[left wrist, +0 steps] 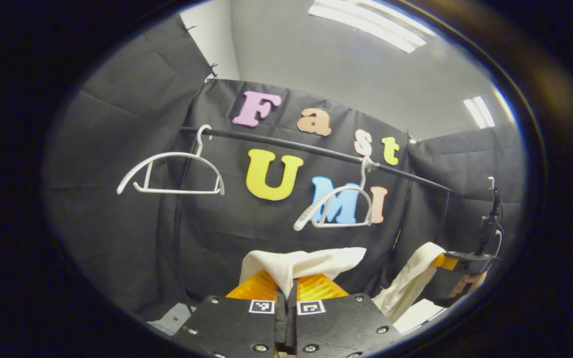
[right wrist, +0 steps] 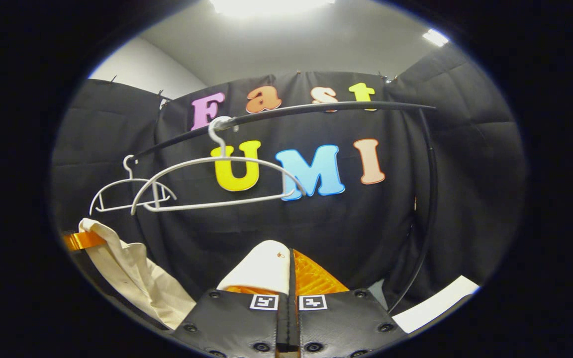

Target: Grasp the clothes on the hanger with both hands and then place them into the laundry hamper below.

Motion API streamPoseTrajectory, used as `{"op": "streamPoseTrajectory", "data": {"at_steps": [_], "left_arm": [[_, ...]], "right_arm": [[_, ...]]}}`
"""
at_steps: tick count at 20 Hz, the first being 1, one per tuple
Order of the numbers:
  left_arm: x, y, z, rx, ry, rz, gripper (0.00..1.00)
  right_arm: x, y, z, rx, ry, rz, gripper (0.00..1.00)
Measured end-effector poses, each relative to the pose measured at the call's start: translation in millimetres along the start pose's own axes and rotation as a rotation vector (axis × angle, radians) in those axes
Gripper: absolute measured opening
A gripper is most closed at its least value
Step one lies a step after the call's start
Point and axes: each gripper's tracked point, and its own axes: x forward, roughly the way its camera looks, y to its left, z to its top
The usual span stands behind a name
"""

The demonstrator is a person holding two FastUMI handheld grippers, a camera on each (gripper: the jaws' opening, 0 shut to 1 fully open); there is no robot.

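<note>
Left gripper view, sweeping left to right: at nine o'clock a white plastic hanger hangs bare from the thin black rail, which slants down toward three o'clock. Just right of centre a second white plastic hanger dangles from the same rail, also bare. Down at six o'clock the left gripper has its jaws pressed narrow together, and the cream-coloured cloth garment is pinched between them, a fold of it spilling over the fingertips toward the right. Out at four o'clock the same garment runs on to the other gripper, where a person's hand holds the handle; the cloth drapes down below it.

Over to the right gripper view: at eight o'clock the garment hangs in a long fold from the far gripper's finger. At nine to ten o'clock both white hangers overlap on the black rail, the nearer one larger, nothing on either. At six o'clock the right gripper is closed down tight, a rounded edge of the garment clamped between its fingers. Garment is off the hangers, held below the rail by both grippers.
</note>
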Motion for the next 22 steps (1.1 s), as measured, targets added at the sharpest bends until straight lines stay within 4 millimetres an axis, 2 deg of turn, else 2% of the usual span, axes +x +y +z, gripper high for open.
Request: {"op": "streamPoseTrajectory", "data": {"at_steps": [3,6,9,12,15,17,22], "left_arm": [[-14.3,-1.8,-25.4,0.015,0.079,-0.018,0.01],[-21.4,8.4,-65.7,0.022,0.170,0.001,0.00],[-34.3,19.3,-120.9,0.020,0.255,0.018,0.01],[-49.6,38.3,-171.8,-0.002,0.342,0.026,0.01],[-47.5,47.1,-226.7,-0.034,0.434,0.017,0.02],[-48.4,52.6,-264.6,-0.045,0.490,0.008,0.01],[-70.9,58.5,-353.1,-0.038,0.626,-0.044,0.01]], "right_arm": [[-20.8,34.9,-48.6,-0.019,0.101,0.071,0.00],[-34.0,48.6,-93.9,-0.062,0.188,0.109,0.01],[-43.3,57.8,-149.4,-0.063,0.299,0.142,0.01],[-55.9,72.5,-197.2,-0.086,0.400,0.175,0.01],[-62.2,82.8,-245.6,-0.092,0.494,0.197,0.01],[-67.6,84.2,-275.6,-0.084,0.564,0.196,0.01],[-85.3,82.0,-363.3,-0.070,0.742,0.173,0.01]]}}
